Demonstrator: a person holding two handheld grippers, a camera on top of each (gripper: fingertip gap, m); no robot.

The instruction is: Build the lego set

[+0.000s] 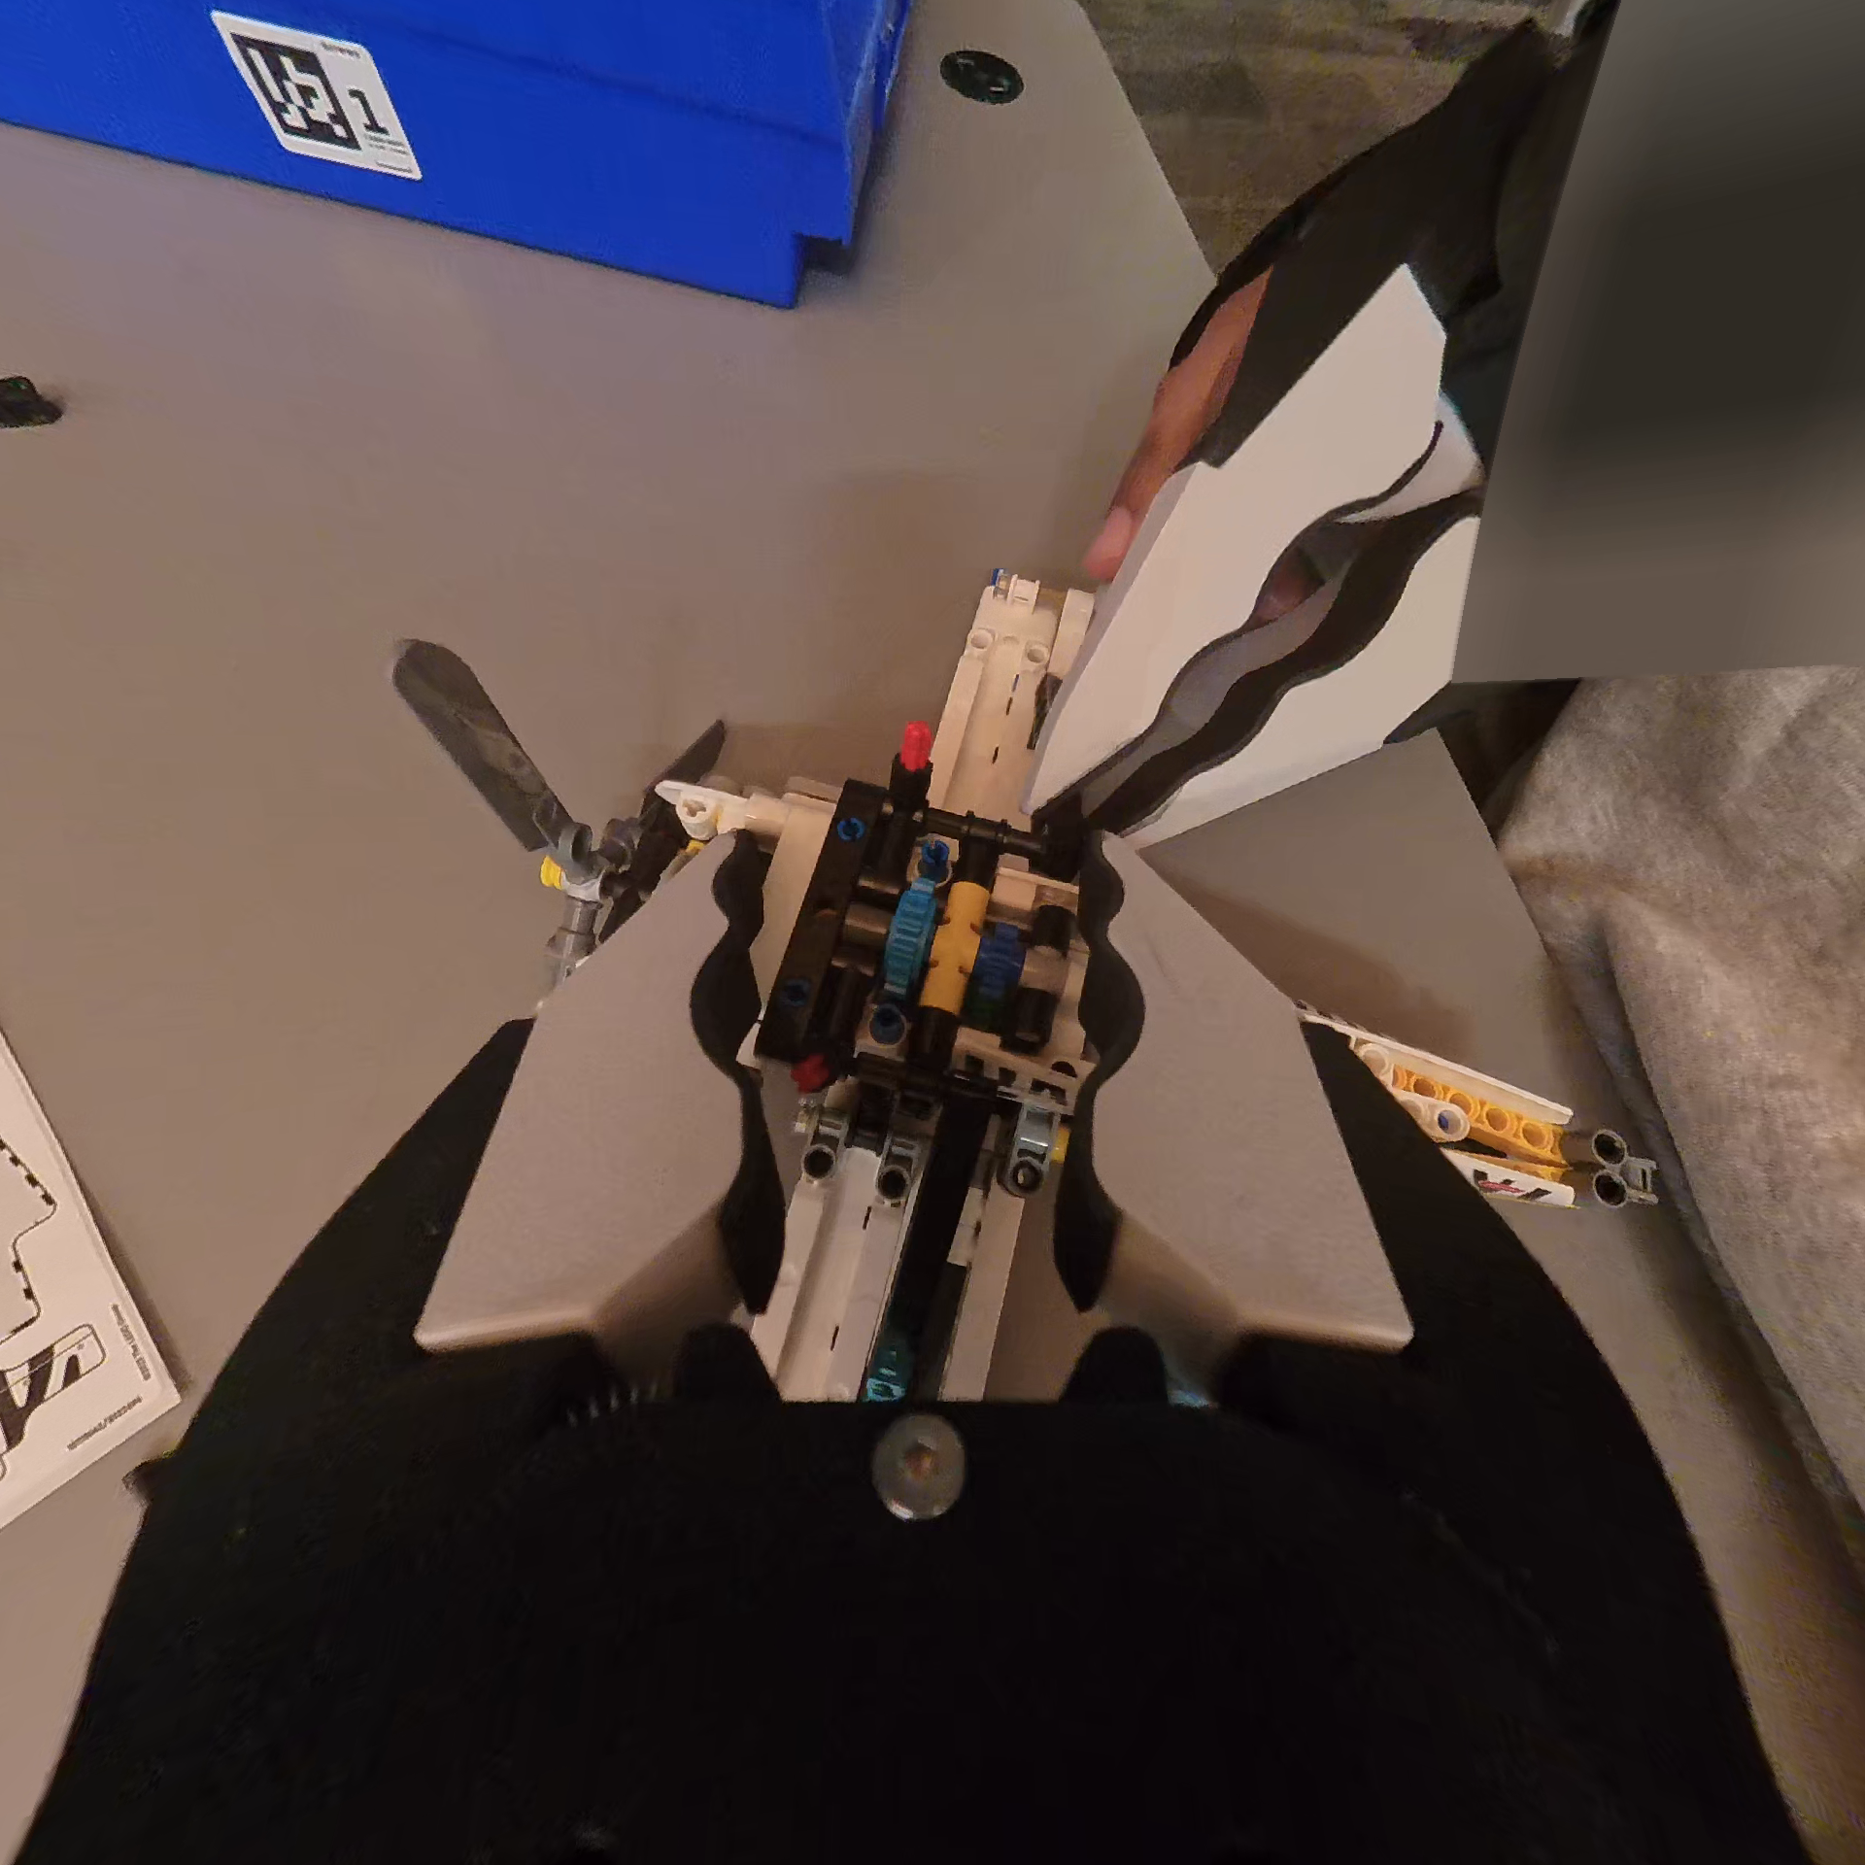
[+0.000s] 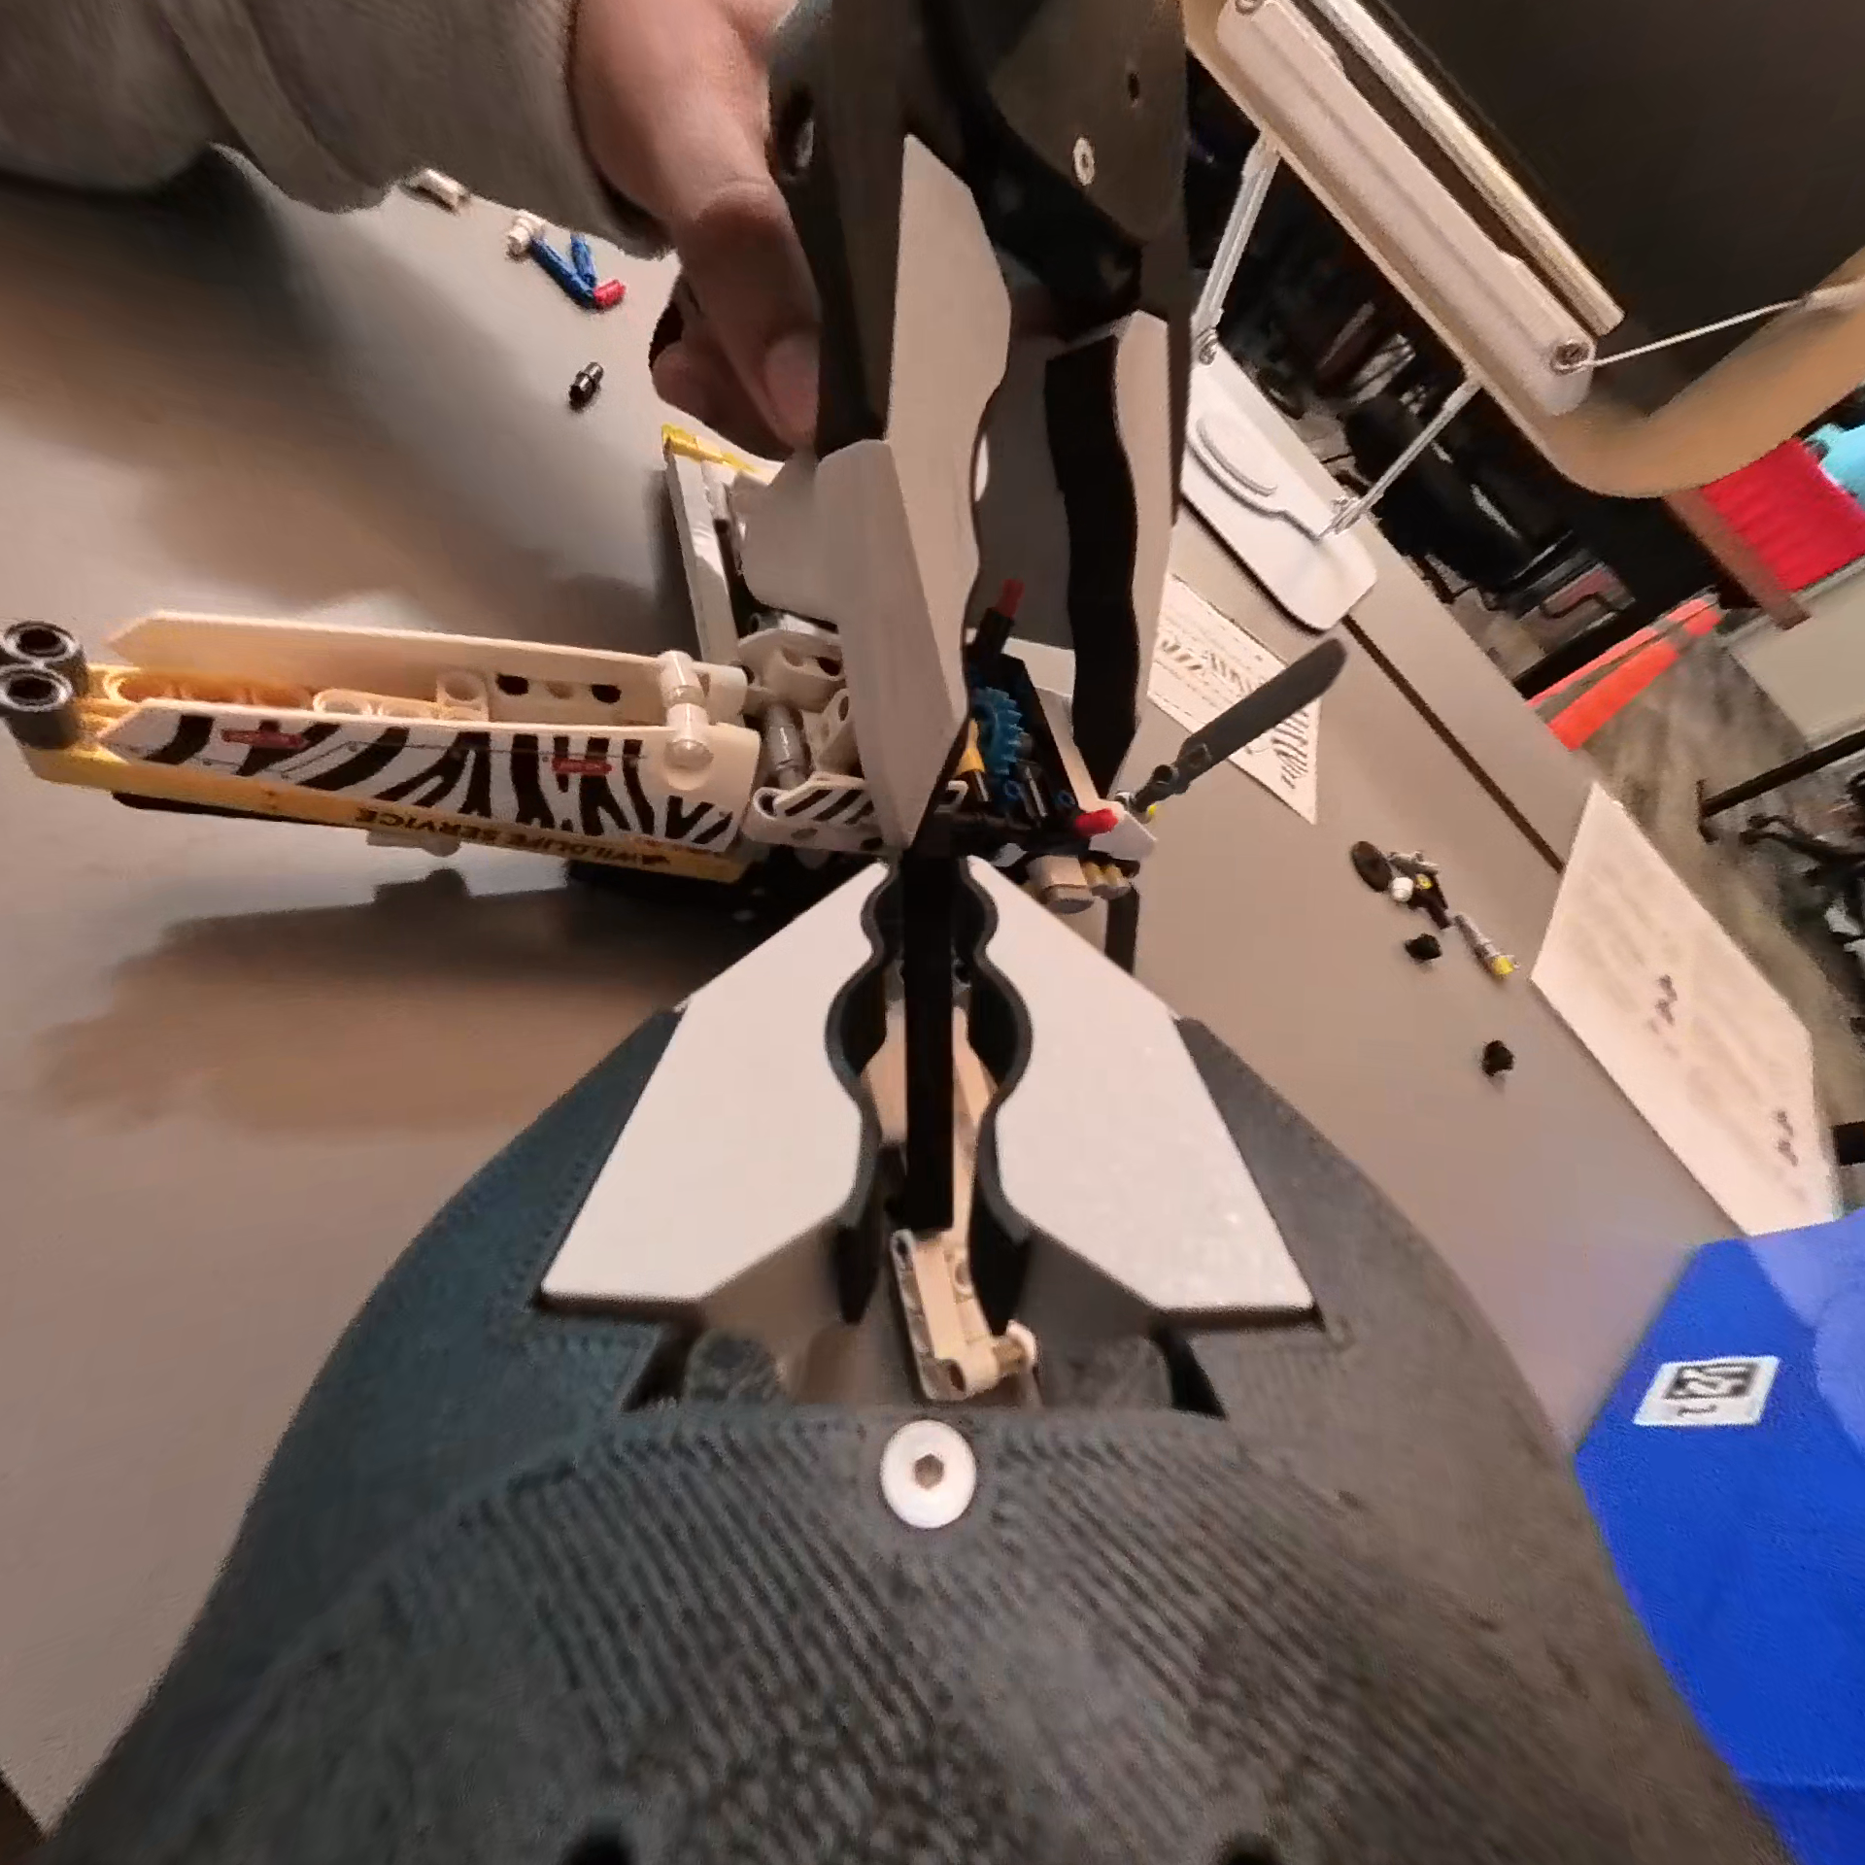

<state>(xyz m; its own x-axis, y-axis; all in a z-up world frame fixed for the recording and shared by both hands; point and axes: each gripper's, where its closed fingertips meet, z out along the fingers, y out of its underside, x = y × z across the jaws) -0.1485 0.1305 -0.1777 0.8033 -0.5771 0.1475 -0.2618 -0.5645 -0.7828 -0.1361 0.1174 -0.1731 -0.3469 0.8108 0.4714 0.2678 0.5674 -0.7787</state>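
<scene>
The lego model [image 1: 949,959] is a white, black and yellow helicopter-like build with blue gears on its top. Its zebra-striped tail [image 2: 404,747] lies low over the grey table [image 1: 303,505]. My left gripper [image 1: 916,853] is shut on the model's body from both sides, and it also shows from above in the right wrist view [image 2: 1009,797]. My right gripper [image 2: 923,873] is shut on a black beam [image 2: 926,1009] with a white beam [image 2: 949,1312] beside it, at the model's end. It shows in the left wrist view [image 1: 1070,817] touching the model's far corner. A grey rotor blade [image 1: 464,727] sticks out sideways.
A blue box [image 1: 606,151] stands at the back of the table. A sticker sheet [image 1: 50,1312] lies at the left. Paper sheets [image 2: 1665,1009] and loose small pieces [image 2: 1413,878] lie near the table edge, and more pins [image 2: 565,262] lie farther off. Grey cloth [image 1: 1716,1009] lies to the right. My left and right fingertips are right by each other.
</scene>
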